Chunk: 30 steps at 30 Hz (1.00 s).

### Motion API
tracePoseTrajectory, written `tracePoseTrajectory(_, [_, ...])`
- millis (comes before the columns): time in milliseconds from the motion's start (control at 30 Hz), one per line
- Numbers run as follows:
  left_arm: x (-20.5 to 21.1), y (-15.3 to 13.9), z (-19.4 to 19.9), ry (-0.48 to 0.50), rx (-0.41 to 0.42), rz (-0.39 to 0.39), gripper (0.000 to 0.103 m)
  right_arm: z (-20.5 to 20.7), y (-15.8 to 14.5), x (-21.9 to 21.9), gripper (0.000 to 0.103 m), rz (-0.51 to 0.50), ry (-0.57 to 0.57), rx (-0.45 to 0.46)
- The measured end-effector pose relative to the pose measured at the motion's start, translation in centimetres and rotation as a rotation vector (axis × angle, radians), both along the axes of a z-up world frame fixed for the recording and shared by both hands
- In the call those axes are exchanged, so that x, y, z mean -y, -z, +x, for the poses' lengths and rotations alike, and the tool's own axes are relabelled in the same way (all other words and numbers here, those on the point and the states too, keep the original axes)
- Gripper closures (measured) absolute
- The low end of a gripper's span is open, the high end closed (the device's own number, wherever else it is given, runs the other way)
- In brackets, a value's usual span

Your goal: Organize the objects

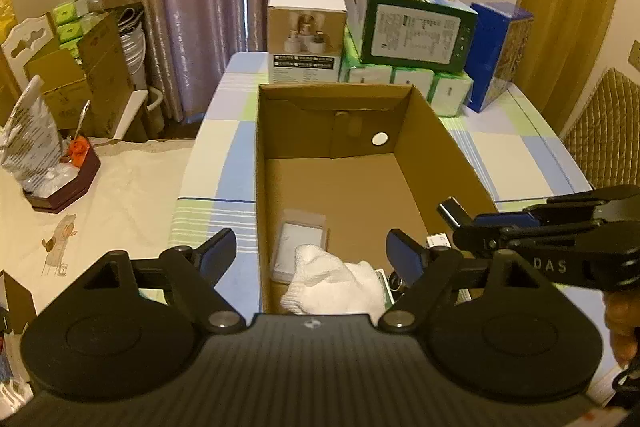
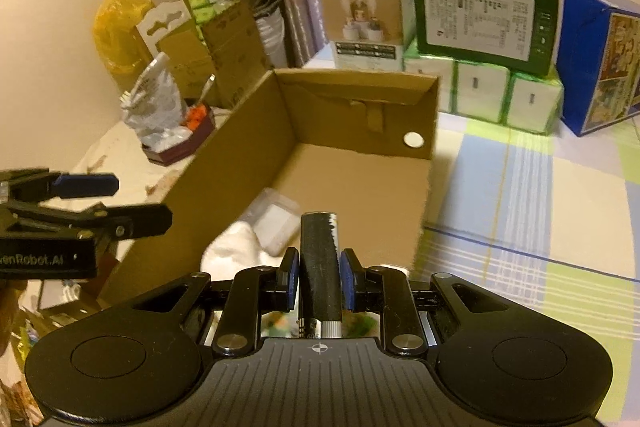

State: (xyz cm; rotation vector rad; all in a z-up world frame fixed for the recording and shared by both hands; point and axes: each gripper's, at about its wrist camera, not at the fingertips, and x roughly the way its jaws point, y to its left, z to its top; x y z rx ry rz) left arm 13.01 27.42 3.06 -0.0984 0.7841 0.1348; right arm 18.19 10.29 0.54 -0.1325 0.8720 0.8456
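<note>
An open cardboard box (image 1: 440,155) stands on the checked tablecloth, seen also as the cardboard box (image 2: 240,155) in the right wrist view. On its floor lie a white cloth (image 1: 332,281) and a clear plastic packet (image 1: 300,243). My left gripper (image 1: 312,255) hovers open over the box's near end, nothing between its fingers. My right gripper (image 2: 320,275) is shut on a black stick-shaped object (image 2: 320,251) with a silver end, held above the box's near right side. From the left wrist, the right gripper (image 1: 460,223) reaches in from the right with the black object (image 1: 450,209) poking out.
Stacked cartons and tissue packs (image 1: 408,23) crowd the far end of the table (image 1: 520,147). A blue box (image 1: 496,51) stands at the far right. A dark tray with bags (image 1: 60,183) sits on the cream cloth to the left. A padded chair (image 1: 608,131) is on the right.
</note>
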Motion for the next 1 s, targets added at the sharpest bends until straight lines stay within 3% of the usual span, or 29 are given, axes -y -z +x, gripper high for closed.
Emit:
tracePoseTrajectory(100, [-0.3,-0.3,-0.9,-0.010,0.002,-0.008,0.020,0.1,-0.1,-0.2,0.079,0.031,-0.003,-0.015])
tracePoseTrajectory(133, [-0.3,-0.4,-1.2,-0.011,0.003,-0.010,0.020,0.0,-0.2,-0.2,0.062,0.026,-0.001,-0.015])
tracePoseTrajectory(167, [-0.3,-0.4,-1.5,-0.014,0.005,-0.012,0.018,-0.2,-0.2,-0.2,0.038,0.017,0.005,-0.004])
tracePoseTrajectory(233, [-0.3,-0.6,-2.2,-0.021,0.012,-0.022,0.015,-0.7,-0.5,0.2,0.027,0.016,0.012,0.026])
tracePoseTrajectory(400, [-0.2,-0.9,-4.6,-0.054,0.032,-0.058,0.005,-1.7,-1.0,1.0,0.025,-0.007,0.011,0.023])
tracePoseTrajectory(467, [0.0,-1.1,-5.5,-0.065,0.039,-0.061,0.001,-2.3,-1.4,1.5,0.019,-0.016,0.018,0.021])
tracePoseTrajectory(767, [2.2,-2.4,-10.1,-0.082,0.067,-0.047,0.001,-7.1,-3.1,4.6,0.002,-0.053,0.055,0.019])
tracePoseTrajectory(1000, [4.4,-3.6,-13.2,-0.086,0.054,-0.040,0.001,-10.9,-4.8,7.8,0.002,-0.068,0.125,0.023])
